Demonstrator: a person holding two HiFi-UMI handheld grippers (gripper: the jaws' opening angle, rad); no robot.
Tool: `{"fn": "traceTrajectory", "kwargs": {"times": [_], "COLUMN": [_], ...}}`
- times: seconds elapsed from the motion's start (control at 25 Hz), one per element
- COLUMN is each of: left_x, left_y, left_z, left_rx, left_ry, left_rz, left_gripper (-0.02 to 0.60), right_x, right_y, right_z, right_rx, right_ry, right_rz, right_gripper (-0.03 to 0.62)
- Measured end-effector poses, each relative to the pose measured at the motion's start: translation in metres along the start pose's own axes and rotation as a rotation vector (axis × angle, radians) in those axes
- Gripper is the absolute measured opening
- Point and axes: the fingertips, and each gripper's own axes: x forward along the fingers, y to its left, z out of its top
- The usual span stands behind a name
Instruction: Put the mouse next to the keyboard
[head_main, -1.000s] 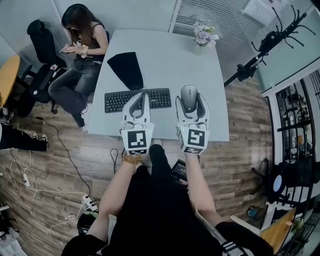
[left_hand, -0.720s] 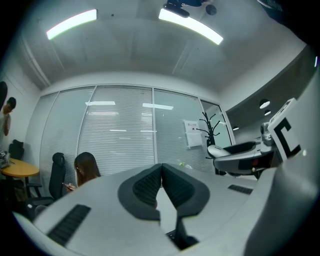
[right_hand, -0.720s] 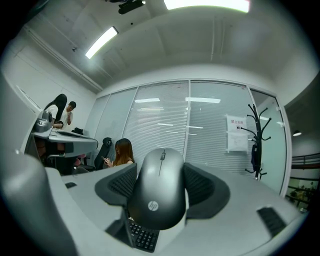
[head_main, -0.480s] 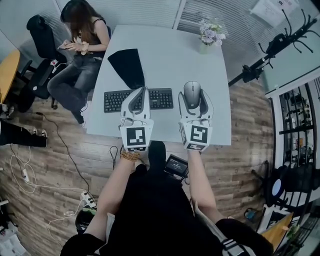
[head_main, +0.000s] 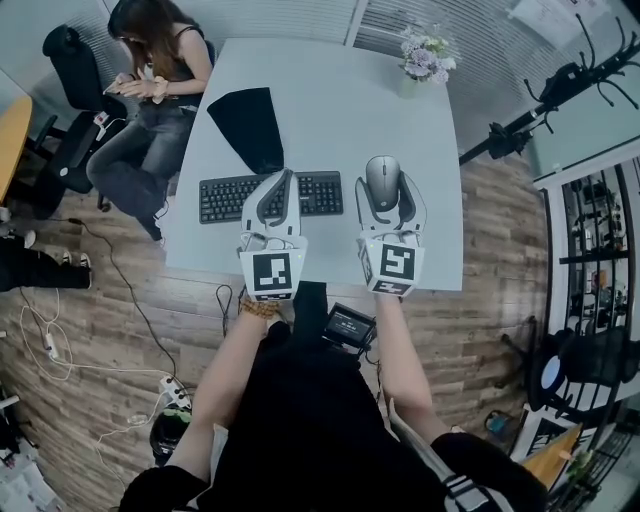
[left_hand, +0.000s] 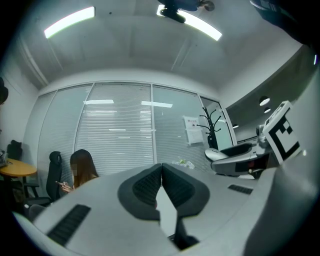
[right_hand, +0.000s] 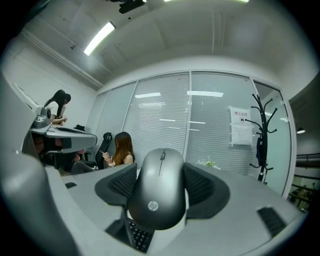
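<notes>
Right gripper (head_main: 383, 192) is clamped on the mouse (head_main: 382, 181), one pad on each flank. In the right gripper view the dark grey mouse (right_hand: 161, 187) fills the space between the jaws, with its scroll wheel pointing away and its logo near the camera. Keys of the keyboard (right_hand: 138, 235) show below it at the lower left. In the head view the mouse sits over the white surface (head_main: 345, 110), just off the right end of the black keyboard (head_main: 225, 198). No view shows whether it rests on the surface.

To the left of the right gripper, the left gripper (head_main: 283, 186) reaches over the right half of the keyboard. Its ribbed pads (left_hand: 149, 186) are pressed together with nothing between them.

Beyond the keyboard a black cloth (head_main: 250, 124) lies on the surface, and flowers (head_main: 426, 58) stand at the far right corner. A person (head_main: 150, 85) sits at the far left edge.
</notes>
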Motion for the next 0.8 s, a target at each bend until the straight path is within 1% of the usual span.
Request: {"fn": "traceTrajectory", "kwargs": {"times": [0.8], "left_x": [0.033], "left_y": [-0.009], "left_z": [-0.038], "left_rx": [0.007], "left_ry": [0.037], "left_rz": [-0.001], "left_gripper": [0.012], "right_x": [0.039], "right_y": [-0.025], "right_z": [-0.056], "right_rx": [0.033], "right_ry": [0.073], "right_rz": [0.022], "right_gripper": [0.296]}}
